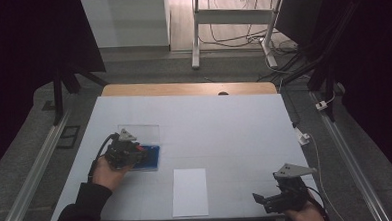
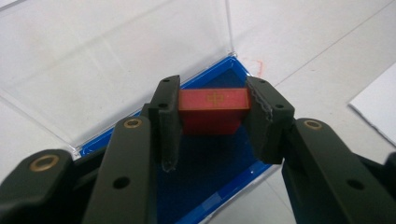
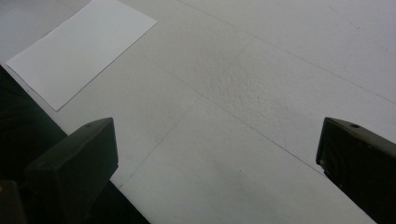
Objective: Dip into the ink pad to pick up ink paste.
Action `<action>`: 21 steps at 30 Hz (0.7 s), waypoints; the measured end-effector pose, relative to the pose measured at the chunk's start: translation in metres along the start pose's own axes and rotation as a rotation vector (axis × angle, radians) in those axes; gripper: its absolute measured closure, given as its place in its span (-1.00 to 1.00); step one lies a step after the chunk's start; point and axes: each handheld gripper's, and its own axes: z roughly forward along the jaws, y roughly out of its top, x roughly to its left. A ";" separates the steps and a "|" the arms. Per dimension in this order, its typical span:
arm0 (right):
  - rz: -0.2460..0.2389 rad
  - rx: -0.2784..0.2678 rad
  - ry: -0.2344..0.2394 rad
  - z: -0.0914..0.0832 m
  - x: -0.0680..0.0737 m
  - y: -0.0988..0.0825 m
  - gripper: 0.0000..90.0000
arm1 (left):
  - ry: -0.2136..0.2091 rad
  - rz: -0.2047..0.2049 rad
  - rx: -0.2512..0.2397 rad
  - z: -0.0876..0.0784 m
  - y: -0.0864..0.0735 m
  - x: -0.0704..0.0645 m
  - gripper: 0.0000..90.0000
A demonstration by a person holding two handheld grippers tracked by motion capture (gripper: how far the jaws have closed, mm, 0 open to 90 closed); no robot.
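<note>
**Red block pinched over open blue case**

Dim room at 12 o'clock in the high view: grey floor, white desk legs with trailing cables, dark frames to either side. Below that, a white-covered table point(image 1: 224, 124) with a wooden edge strip at its far side, faintly seamed and pebbled up close in the right gripper view.

On the table at 6 o'clock, a blank white sheet of paper point(image 1: 189, 192), lying flat, well apart from both tools. At 9 o'clock, a blue-lined case point(image 2: 224, 186) with its clear plastic lid point(image 2: 116, 60) swung open and lying back toward 12.

Clamped on a red block point(image 2: 212, 109) just above the blue lining: the left gripper point(image 1: 128, 152), held from 7 o'clock by a hand in a dark sleeve, tilted down into the case, jaws pressing the block's two ends. On the block's top face, a small gold cross-like mark; no readable writing.

At 5 o'clock near the table's front edge, the right gripper point(image 1: 280, 197), held low and roughly level, pointing toward 9, grey three-cornered plate on top. Jaws wide apart, bare table between them, nothing touched.
</note>
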 end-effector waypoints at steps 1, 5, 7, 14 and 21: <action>0.000 0.000 0.000 0.000 0.000 0.000 -1.00 | -0.003 0.002 -0.002 -0.001 0.000 -0.001 0.30; -0.001 -0.001 0.001 0.000 0.000 0.000 -1.00 | -0.016 0.002 -0.015 -0.006 0.001 -0.003 0.30; 0.001 -0.001 0.001 0.000 0.000 0.000 -1.00 | -0.023 0.002 -0.019 -0.007 0.001 -0.004 0.30; 0.000 -0.001 0.001 0.000 0.000 0.000 -1.00 | -0.051 0.012 -0.045 -0.016 0.003 -0.012 0.30; 0.000 0.000 0.002 0.000 0.000 0.000 -1.00 | -0.082 0.033 -0.062 -0.021 0.005 -0.020 0.30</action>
